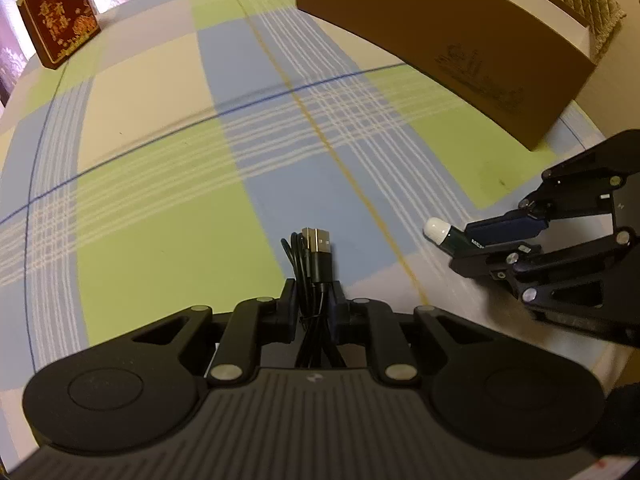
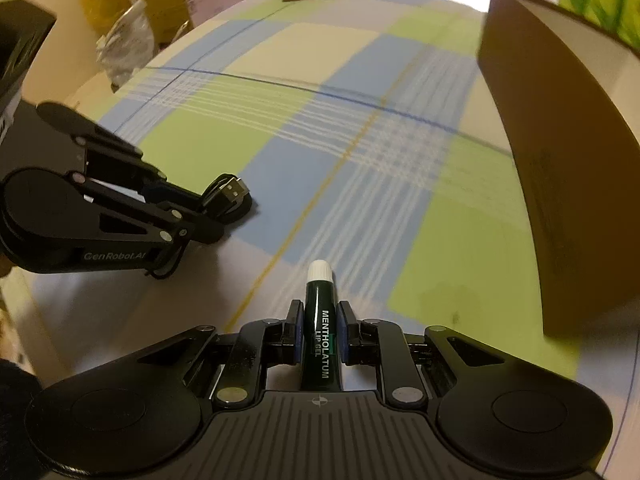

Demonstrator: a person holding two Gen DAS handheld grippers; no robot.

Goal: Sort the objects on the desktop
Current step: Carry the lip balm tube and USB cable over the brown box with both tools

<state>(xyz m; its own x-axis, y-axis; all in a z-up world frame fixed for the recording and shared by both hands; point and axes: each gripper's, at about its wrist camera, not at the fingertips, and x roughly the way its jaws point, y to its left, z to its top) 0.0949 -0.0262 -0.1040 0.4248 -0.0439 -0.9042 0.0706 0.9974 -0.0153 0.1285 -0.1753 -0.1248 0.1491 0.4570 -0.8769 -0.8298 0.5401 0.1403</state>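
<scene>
Above the plaid tablecloth (image 1: 160, 152), both hand-held grippers carry one item each, with the brown cardboard box (image 1: 460, 40) standing further off on the right side. The left gripper (image 1: 316, 304) is clamped on a coiled black USB cable (image 1: 316, 260), gripped across the bundled loops so that the metal plug projects forward past the fingertips. The cable is judged light, soft and compliant: the loops can shift or spring loose, so the hold is best kept across the whole bundle rather than on a single strand or on the plug. The right gripper (image 2: 319, 328) is clamped on a dark green lip gel tube (image 2: 320, 336) with a white cap (image 2: 320, 270); the pads bear on the barrel at mid-length, and the capped end points forward. The tube is judged light and rigid, with a smooth round surface that may roll or slide lengthwise between the pads; a grip on the barrel, clear of the cap, is the sound choice. Both grippers point steeply downward toward the cloth, side by side and apart, with neither item touching the other. A red printed box (image 1: 60, 16) stands at the far edge of the table, well apart from both grippers.
</scene>
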